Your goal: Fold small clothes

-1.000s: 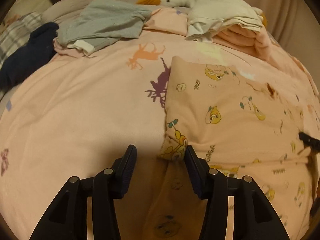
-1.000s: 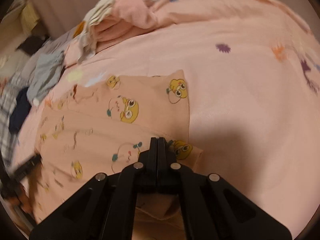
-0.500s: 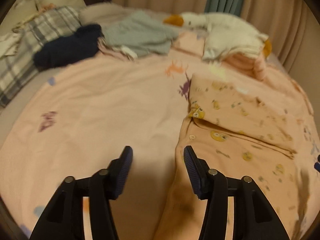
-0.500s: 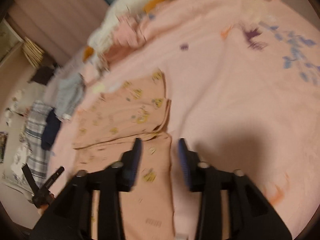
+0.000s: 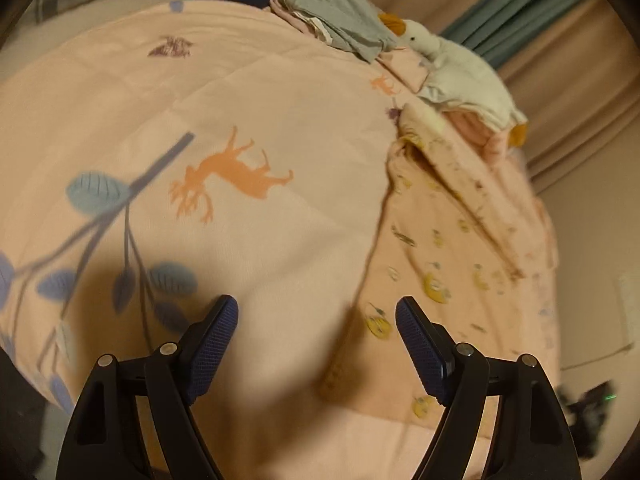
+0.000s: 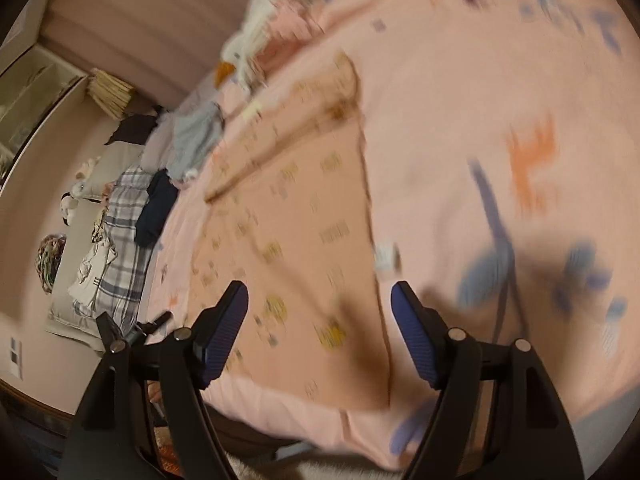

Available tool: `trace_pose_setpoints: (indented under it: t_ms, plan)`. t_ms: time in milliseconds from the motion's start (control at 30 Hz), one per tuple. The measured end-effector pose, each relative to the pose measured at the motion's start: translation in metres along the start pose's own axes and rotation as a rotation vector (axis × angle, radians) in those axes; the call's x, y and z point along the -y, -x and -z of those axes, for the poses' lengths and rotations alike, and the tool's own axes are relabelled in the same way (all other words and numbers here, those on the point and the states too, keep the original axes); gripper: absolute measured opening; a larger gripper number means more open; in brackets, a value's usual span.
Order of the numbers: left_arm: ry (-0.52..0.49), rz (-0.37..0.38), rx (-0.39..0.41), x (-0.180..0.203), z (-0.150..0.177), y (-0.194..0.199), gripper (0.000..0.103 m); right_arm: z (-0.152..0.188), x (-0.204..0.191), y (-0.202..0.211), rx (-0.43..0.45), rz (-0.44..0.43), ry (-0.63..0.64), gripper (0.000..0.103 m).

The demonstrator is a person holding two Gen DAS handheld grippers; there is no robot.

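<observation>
- Left hand-held gripper: black frame w/ blue ribbed pads, jaws apart & have just been opening; nothing between them. It hangs over the bare bed cover just beside the garment's near-left edge, prob. lining up for the next grab.
- Right hand-held gripper: same build, jaws apart, have just been opening too; nothing clamped. The garment's lower right edge lies below the gap, pads not on it.
- Peach cotton garment w/ yellow cartoon print: 1 item, lies flat on the bed toward its right side, far part already doubled over into a fold line. Flat layout keeps the edges easy to pinch. Judged approx. mid-fold, one fold in, more to go.
- Pink bed cover w/ deer & leaf print: 1, serves as the work surface; an orange deer and blue-grey leaves show near the left gripper.
- Far end: heap of unfolded clothes, grey piece on top, dark navy one beside it; exact count unclear.
- White plush goose w/ orange beak: 1, lies on a stack of pale folded pieces, count not readable.
- Plaid pillow at the bed's left side in the right view.
</observation>
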State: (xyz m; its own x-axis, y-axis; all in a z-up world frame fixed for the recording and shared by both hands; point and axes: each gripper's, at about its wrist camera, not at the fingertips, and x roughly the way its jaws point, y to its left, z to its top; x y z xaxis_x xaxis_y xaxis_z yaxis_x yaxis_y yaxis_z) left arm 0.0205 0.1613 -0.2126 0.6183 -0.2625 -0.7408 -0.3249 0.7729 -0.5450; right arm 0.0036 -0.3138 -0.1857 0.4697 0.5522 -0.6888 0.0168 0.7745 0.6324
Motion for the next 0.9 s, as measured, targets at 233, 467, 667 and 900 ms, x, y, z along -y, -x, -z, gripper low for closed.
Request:
trace_pose_setpoints:
  t_ms: [233,467,667,900]
  plan:
    - [0.037,0.171,-0.085,-0.001,0.007,-0.01,0.081,0.024,0.017,-0.01,-0.058,0.001,-0.032,0.075]
    - [-0.085,0.17,-0.11,0.02,0.02,-0.016,0.081,0.022,0.02,-0.015,-0.051,-0.067,-0.093,0.076]
    - [-0.116,0.192,-0.126,0.034,0.024,-0.027,0.08,0.026,0.003,-0.034,-0.117,-0.136,-0.039,0.076]
    - [-0.021,0.371,-0.268,0.028,0.025,-0.039,0.08,0.027,-0.003,-0.043,-0.114,-0.168,-0.044,0.068]
